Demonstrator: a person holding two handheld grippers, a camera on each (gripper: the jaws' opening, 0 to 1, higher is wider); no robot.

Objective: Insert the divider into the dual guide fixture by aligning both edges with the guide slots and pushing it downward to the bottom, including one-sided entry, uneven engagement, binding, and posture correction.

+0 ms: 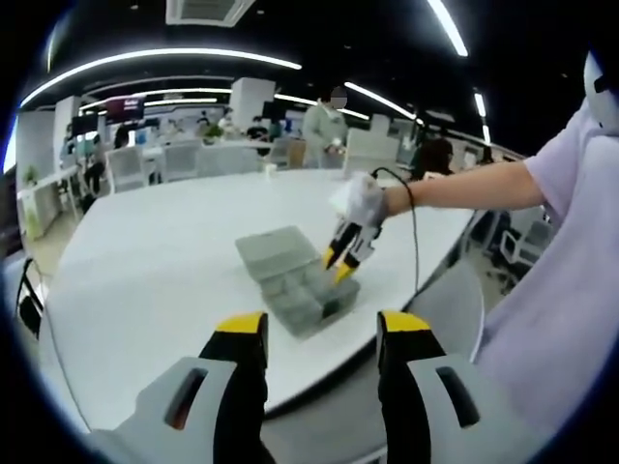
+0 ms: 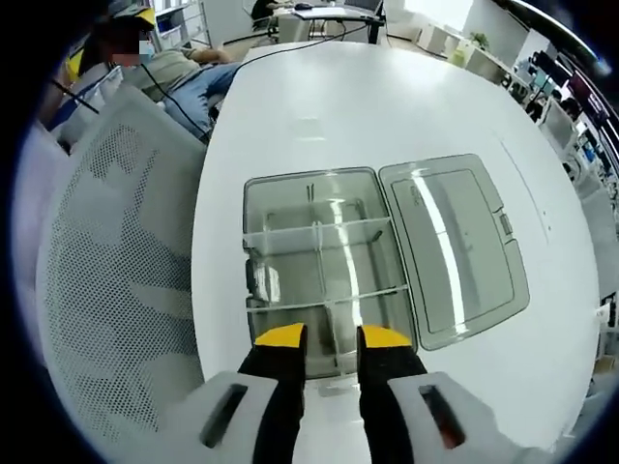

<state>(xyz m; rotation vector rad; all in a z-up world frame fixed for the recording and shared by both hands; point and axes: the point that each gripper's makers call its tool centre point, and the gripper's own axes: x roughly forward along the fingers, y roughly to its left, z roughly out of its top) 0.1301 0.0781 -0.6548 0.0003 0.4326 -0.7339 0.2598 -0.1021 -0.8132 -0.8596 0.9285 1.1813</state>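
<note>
On the white tabletop (image 2: 368, 106) a clear box (image 2: 319, 266) lies with its lid (image 2: 455, 246) swung flat beside it, and transparent dividers (image 2: 319, 232) stand across its compartments. At its near edge the right gripper (image 2: 332, 336) hovers, jaws narrowly parted on what may be a divider's edge, though I cannot tell. Farther back, the left gripper (image 1: 322, 327) has wide, empty jaws.

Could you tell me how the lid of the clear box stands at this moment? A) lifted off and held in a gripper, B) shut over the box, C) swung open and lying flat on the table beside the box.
C: in the right gripper view the lid lies open on the white table, hinged beside the compartments of the box.
</note>
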